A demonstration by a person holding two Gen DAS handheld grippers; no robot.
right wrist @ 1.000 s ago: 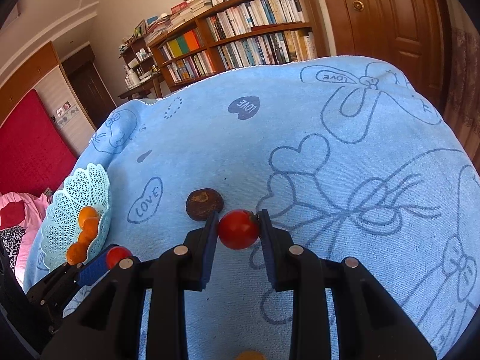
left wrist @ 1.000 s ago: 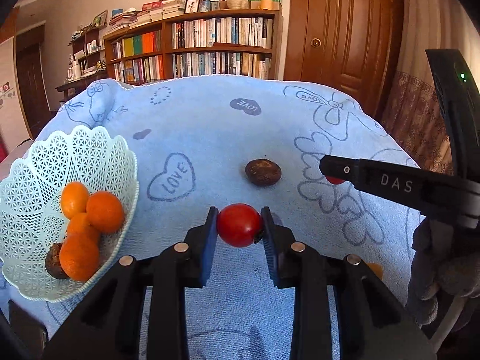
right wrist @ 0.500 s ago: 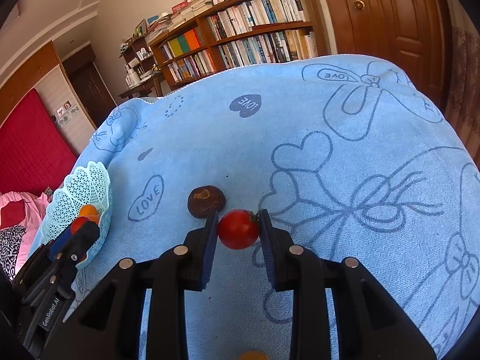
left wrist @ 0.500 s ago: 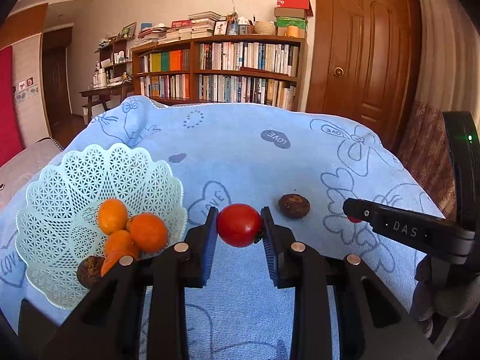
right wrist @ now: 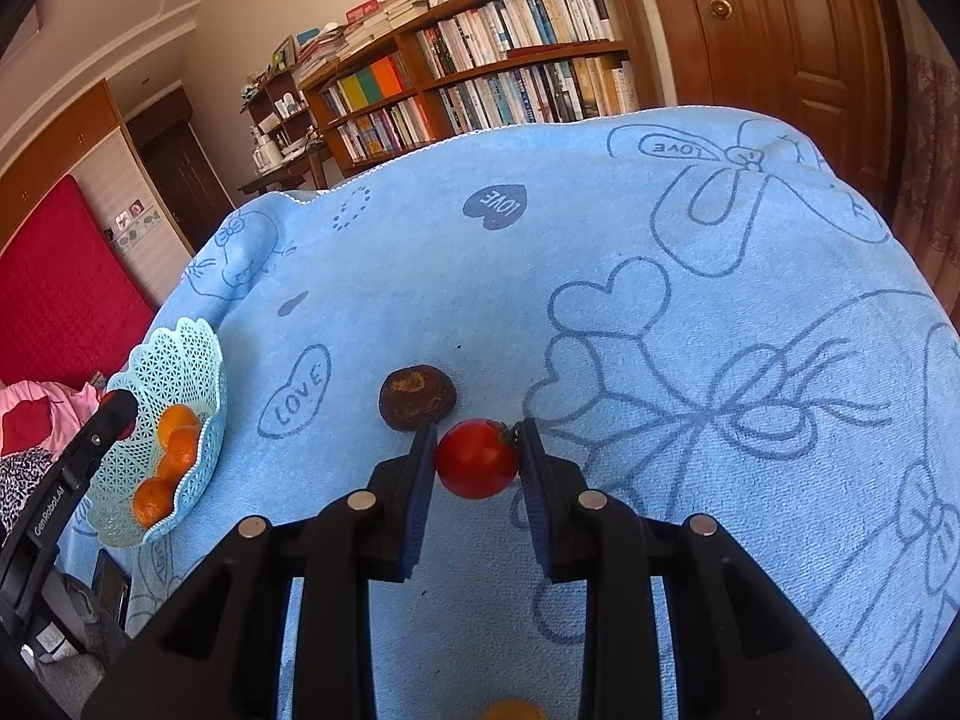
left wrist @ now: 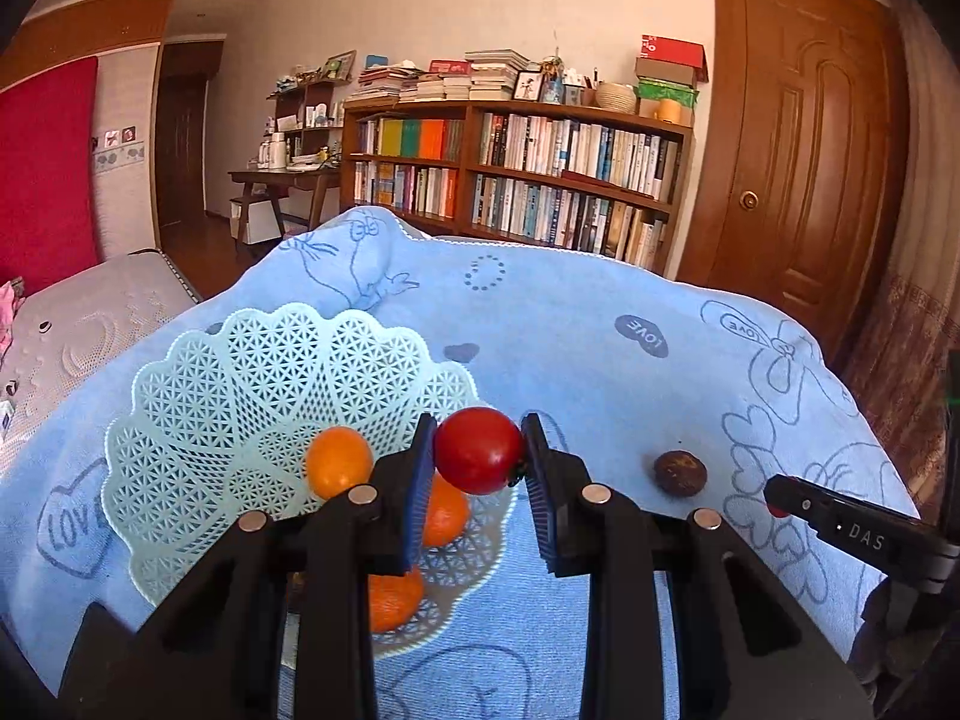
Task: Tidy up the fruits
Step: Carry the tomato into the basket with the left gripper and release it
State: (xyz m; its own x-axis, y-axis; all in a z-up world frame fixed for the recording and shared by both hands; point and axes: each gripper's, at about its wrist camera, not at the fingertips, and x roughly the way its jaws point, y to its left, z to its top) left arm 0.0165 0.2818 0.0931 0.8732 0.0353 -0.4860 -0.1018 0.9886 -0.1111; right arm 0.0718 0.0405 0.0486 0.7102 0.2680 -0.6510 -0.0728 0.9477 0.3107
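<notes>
The left gripper (left wrist: 479, 459) was clenched on a red tomato (left wrist: 478, 450), which it held above the near edge of the basket (left wrist: 198, 420), a pale green lattice bowl on the blue towel (left wrist: 600, 360). The right gripper (right wrist: 477, 462) was also closed around a tomato of its own (right wrist: 477, 458), low over the towel and well apart from the basket, to the right of it.

Inside the basket lay several oranges (left wrist: 338, 461); three showed in the left wrist view, partly hidden by the gripper fingers. What else lay at the bottom could not be told.

As a judgement, the task was about half done: the oranges were already collected, and two tomatoes were in hand but not yet put down. One dark brown round fruit (right wrist: 417, 397) lay loose on the towel, right of the basket and just beyond the right gripper. A small orange thing (right wrist: 510, 710) at the bottom edge of the right wrist view might be one more fruit to collect.
</notes>
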